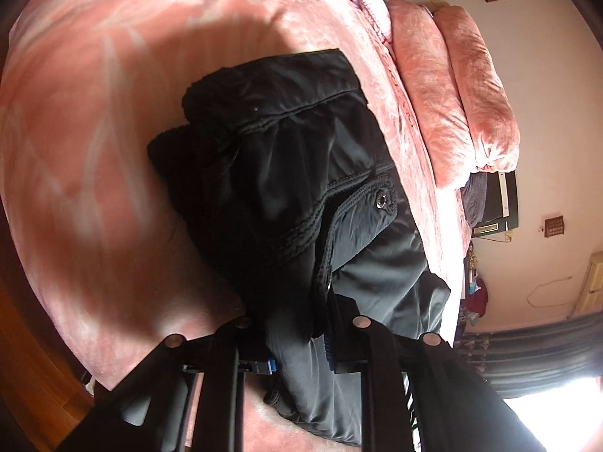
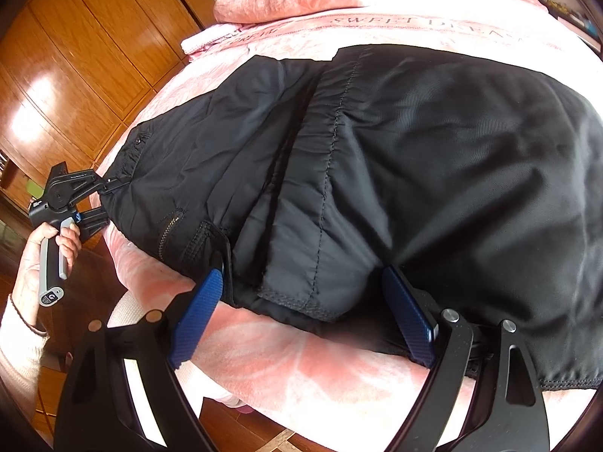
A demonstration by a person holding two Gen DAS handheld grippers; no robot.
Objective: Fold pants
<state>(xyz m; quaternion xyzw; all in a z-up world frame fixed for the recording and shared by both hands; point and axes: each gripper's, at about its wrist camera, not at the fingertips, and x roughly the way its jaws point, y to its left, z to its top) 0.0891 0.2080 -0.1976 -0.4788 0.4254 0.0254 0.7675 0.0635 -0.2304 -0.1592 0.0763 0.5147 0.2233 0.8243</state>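
Black pants [image 2: 377, 158] lie spread on the pink bedspread [image 2: 286, 369]. Left gripper [image 1: 299, 342] pinched tight on a fold of pants fabric at the waistband end; blue pads mostly buried in cloth. Right gripper [image 2: 301, 301] jaws wide apart, straddling the near hem; blue pads [image 2: 196, 320] seem to touch the fabric edge, nothing clamped

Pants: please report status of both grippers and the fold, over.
Left gripper shut on pants edge. Right gripper open, astride hem. Pants flat on bed. Nothing in the way.
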